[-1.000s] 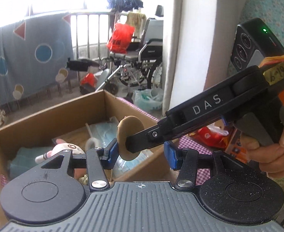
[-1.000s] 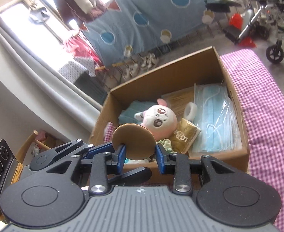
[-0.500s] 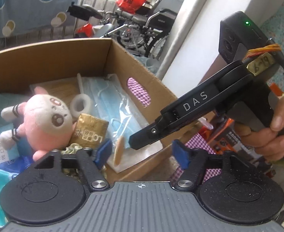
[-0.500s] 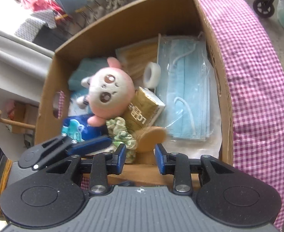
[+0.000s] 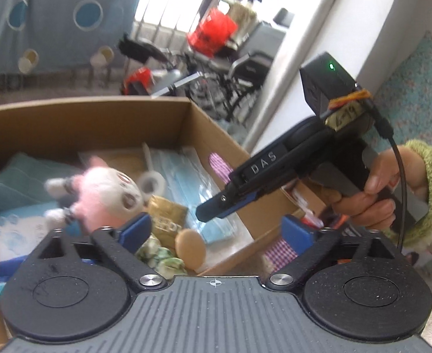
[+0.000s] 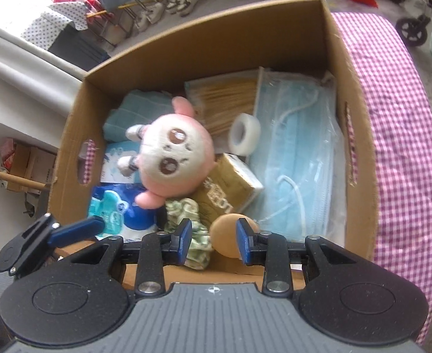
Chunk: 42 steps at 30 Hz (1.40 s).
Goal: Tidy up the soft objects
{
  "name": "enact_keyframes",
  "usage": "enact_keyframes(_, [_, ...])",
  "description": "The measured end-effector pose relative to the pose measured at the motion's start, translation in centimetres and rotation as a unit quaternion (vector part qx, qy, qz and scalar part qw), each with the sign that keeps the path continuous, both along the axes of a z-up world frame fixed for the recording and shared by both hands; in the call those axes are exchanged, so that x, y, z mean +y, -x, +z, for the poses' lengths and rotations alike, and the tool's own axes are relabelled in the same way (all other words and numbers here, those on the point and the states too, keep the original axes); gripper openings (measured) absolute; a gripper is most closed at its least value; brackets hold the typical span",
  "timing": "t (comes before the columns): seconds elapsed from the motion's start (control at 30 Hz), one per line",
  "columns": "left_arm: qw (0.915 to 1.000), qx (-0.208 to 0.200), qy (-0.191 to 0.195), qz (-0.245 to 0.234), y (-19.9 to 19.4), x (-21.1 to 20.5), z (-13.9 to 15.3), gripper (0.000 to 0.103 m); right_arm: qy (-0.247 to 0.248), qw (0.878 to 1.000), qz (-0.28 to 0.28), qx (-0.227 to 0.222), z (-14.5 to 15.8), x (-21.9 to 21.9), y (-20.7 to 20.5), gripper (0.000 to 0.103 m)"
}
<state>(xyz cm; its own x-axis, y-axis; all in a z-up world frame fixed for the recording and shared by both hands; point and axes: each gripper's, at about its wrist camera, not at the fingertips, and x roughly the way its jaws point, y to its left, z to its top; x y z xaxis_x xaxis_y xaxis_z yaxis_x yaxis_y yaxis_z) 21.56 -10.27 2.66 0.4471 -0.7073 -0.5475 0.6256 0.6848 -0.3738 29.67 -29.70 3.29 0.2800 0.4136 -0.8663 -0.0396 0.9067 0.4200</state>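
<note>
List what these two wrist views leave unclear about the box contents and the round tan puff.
- Tan puff, right wrist view: its lower edge is hidden behind the right gripper, so what it rests on is unclear.
- Plush toy, left wrist view: blurred, face details lost.
- Gold packet: lettering too blurred to read.
- Cardboard box: the near wall is hidden by the gripper body.
- Green scrunchie: partly covered by the left gripper, whose jaws are opening.
</note>
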Motion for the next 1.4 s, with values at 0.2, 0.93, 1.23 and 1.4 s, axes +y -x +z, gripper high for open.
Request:
enact_keyframes(0.2, [0.9987,-0.037,-0.003,0.035,2.4,1.7,1.6,0.102,0.015,0.994,0.001,-0.108,3.7,1.7,4.0,0.063])
enact_keyframes(0.93, [0.9586,-0.078,-0.158,0.224,7.5,4.3,4.3,0.103,0.102,0.916,-0.162,-0.354,7.7,4.0,18.1,0.103])
enact_keyframes(1.23, [0.9513,-0.058,-0.177,0.245,6.4,3.7,3.3,0.103,0.162,0.897,-0.166,-0.377,7.6,4.9,19.4,0.103])
enact_keyframes(1.4, [0.9394,-0.064,-0.201,0.27,6.1,3.7,3.2,0.103,0.184,0.895,-0.173,-0.367,6.8,5.1,18.9,0.103])
